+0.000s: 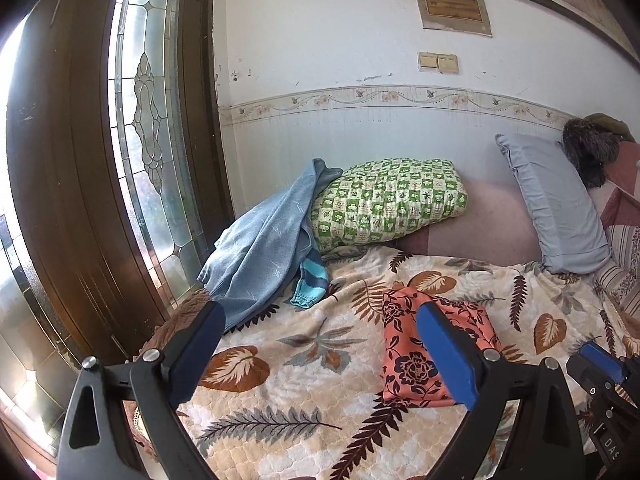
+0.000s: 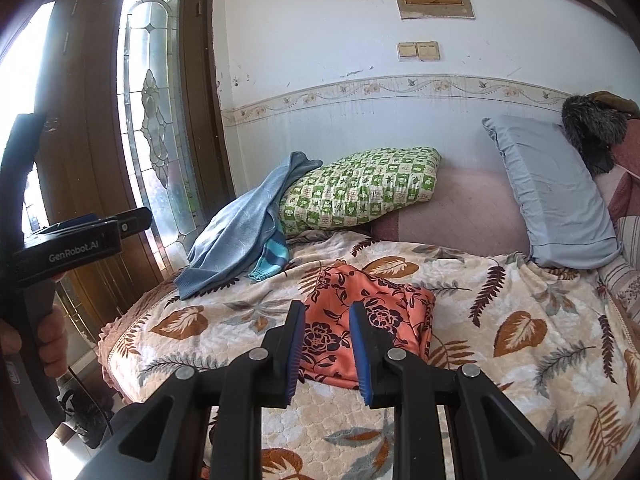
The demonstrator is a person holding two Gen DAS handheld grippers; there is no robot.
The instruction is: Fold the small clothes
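Left wrist view: the left gripper (image 1: 320, 344) has its fingers spread wide and holds nothing; between and beyond them lies the bedspread (image 1: 304, 360), leaf-patterned; the orange garment (image 1: 404, 356) sits on it right of centre, a compact folded rectangle, its right part hidden behind the right finger; whether that finger touches the cloth I cannot tell. Far left, a blue garment (image 1: 260, 252) slumps unfolded against the green pillow (image 1: 388, 200), with a striped piece (image 1: 310, 284) trailing from under it; a grey pillow (image 1: 560, 208) leans at far right by the wall (image 1: 360, 40); the glazed door (image 1: 152, 120) stands at left; the tip of the right gripper (image 1: 600, 364) shows at the near right edge.

Right wrist view: the right gripper (image 2: 328, 340) has its fingers parted to a moderate gap, gripping nothing; they hang near and above the orange garment (image 2: 332, 308), which shows between and beyond them, flat on the bedspread (image 2: 500, 340) with edges roughly squared; the blue garment (image 2: 236, 232) lies crumpled far left; the left gripper (image 2: 132, 220) and the hand (image 2: 48, 332) holding it appear at the left edge.

By my reading, the orange garment looks finished or nearly so; the blue one and the striped piece look untouched, so much of the task probably remains.
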